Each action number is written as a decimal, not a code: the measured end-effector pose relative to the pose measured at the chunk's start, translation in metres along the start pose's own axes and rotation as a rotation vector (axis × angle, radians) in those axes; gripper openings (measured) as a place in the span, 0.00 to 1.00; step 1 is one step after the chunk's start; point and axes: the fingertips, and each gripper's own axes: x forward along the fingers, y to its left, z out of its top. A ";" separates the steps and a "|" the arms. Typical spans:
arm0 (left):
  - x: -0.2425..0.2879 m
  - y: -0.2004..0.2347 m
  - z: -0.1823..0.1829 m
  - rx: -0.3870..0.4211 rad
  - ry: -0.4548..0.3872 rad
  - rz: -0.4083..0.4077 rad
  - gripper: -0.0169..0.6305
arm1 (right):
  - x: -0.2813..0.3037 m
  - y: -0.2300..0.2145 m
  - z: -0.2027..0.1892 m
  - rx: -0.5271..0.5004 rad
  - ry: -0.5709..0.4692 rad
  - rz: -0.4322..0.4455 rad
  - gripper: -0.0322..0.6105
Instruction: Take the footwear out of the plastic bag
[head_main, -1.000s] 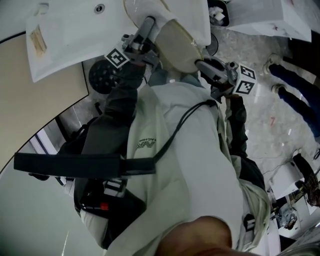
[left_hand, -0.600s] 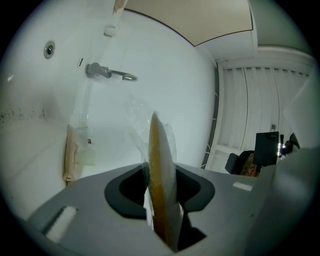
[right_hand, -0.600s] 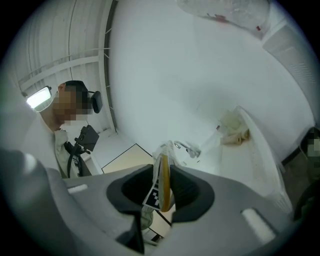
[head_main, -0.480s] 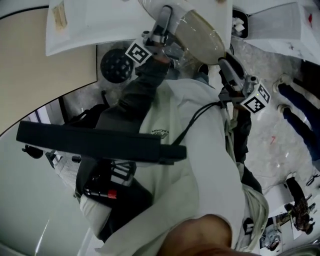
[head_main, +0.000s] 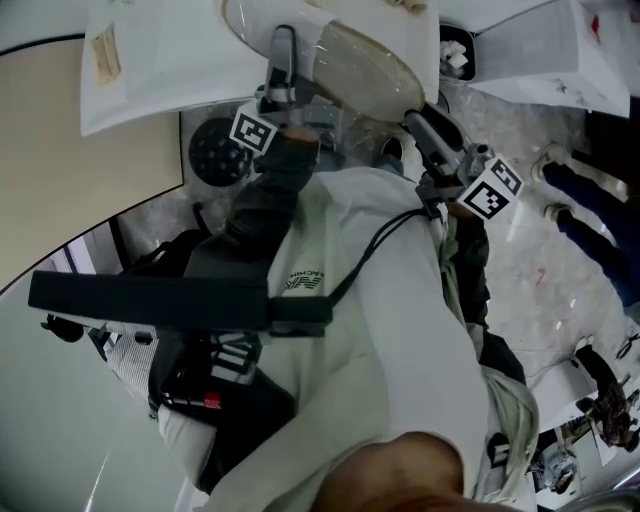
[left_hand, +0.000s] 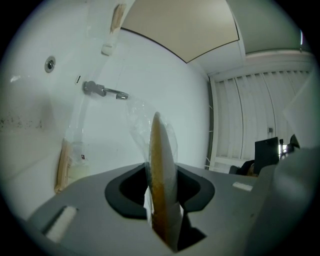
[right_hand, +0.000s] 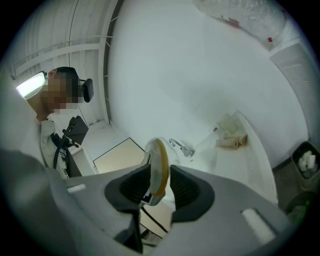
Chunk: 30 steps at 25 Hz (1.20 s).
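Left gripper view shows my left gripper (left_hand: 161, 200) clamped on the slipper (left_hand: 161, 150), edge-on inside its clear bag (left_hand: 136, 112), up in the air. My right gripper's (right_hand: 159, 182) jaws are opening with the slipper's other end between them. It looks light and bendy, the film slippery; I'd pinch the sole's rim.

Left tool (head_main: 282, 45) grips slipper (head_main: 365, 75); right tool's (head_main: 414, 118) jaws opening around it.
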 end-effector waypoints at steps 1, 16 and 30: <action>0.000 0.000 0.002 -0.018 -0.016 -0.003 0.18 | 0.002 0.001 -0.002 -0.002 0.018 0.008 0.25; 0.004 -0.015 0.004 0.027 -0.003 -0.046 0.23 | 0.003 0.027 0.013 0.018 -0.031 0.130 0.15; 0.007 -0.025 0.032 0.065 -0.080 -0.069 0.18 | -0.022 0.033 0.015 0.002 -0.058 0.150 0.15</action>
